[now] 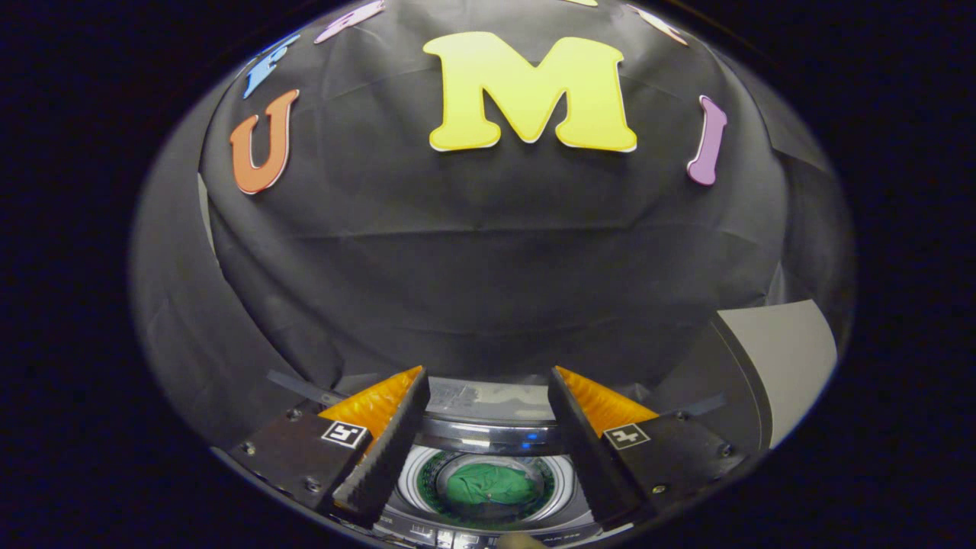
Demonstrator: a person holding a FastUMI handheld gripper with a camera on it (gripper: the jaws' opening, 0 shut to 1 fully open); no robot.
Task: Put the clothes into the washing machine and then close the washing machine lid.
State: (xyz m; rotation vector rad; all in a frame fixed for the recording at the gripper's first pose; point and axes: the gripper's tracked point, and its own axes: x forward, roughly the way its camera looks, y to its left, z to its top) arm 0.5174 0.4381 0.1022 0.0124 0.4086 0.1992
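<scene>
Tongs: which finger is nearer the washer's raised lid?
The right finger; the grey lid stands up beyond it on that side. Tongs open above the drum, green garment showing between them.

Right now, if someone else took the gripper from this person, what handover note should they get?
Gripper: open, holding nothing, fingers spread above the washing machine.
Clothes: a green garment lies inside the drum, seen between the fingers and below them.
Lid: up; the grey panel beyond the right finger looks like the raised lid, though I can't be sure.
Done: the garment is in the drum.
Left: close the lid. I can't tell whether more clothes wait outside this view.
</scene>
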